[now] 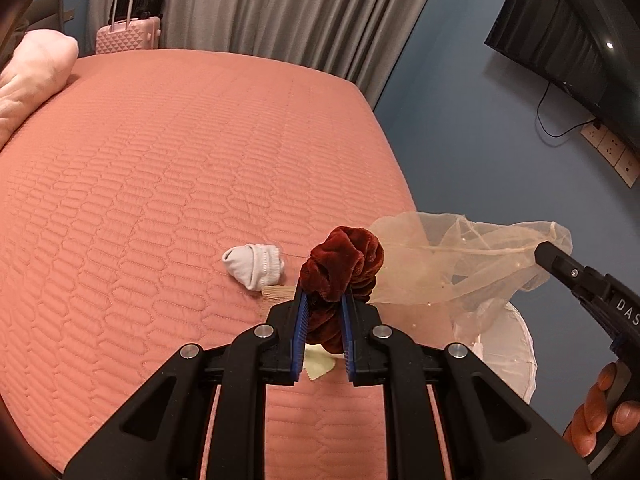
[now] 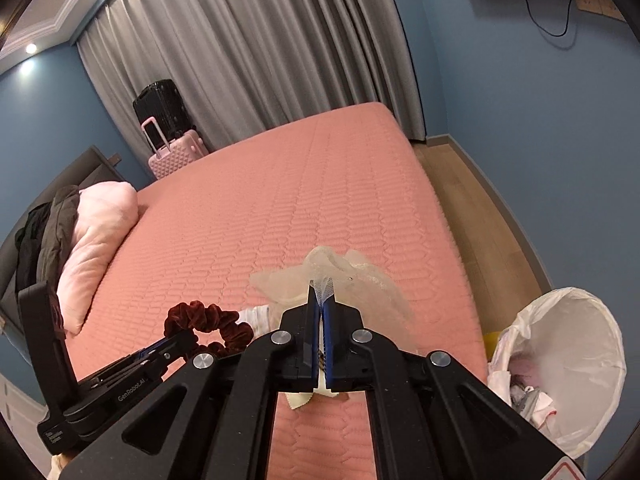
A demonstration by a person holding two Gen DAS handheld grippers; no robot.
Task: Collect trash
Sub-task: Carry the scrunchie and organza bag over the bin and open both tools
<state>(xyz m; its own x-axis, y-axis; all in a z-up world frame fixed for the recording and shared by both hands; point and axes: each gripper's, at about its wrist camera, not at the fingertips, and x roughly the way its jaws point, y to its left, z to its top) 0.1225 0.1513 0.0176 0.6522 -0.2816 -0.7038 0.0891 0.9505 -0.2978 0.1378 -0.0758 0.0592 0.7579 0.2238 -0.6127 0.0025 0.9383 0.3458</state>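
My left gripper (image 1: 325,300) is shut on a dark red velvet scrunchie (image 1: 344,264), held just above the pink bed; the left gripper (image 2: 182,338) and the scrunchie (image 2: 208,320) also show in the right wrist view. My right gripper (image 2: 321,300) is shut on a sheer beige mesh cloth (image 2: 352,276), which hangs over the bed's right edge; the cloth (image 1: 460,264) and the right gripper (image 1: 540,250) show in the left wrist view. A rolled white sock (image 1: 256,266) and a small pale yellow scrap (image 1: 318,364) lie on the bed.
A bin lined with a white bag (image 2: 572,364), holding some trash, stands on the wooden floor right of the bed (image 2: 280,208). A pink pillow (image 2: 96,240) lies at the left. Two suitcases (image 2: 172,136) stand by grey curtains. A TV (image 1: 560,28) hangs on the blue wall.
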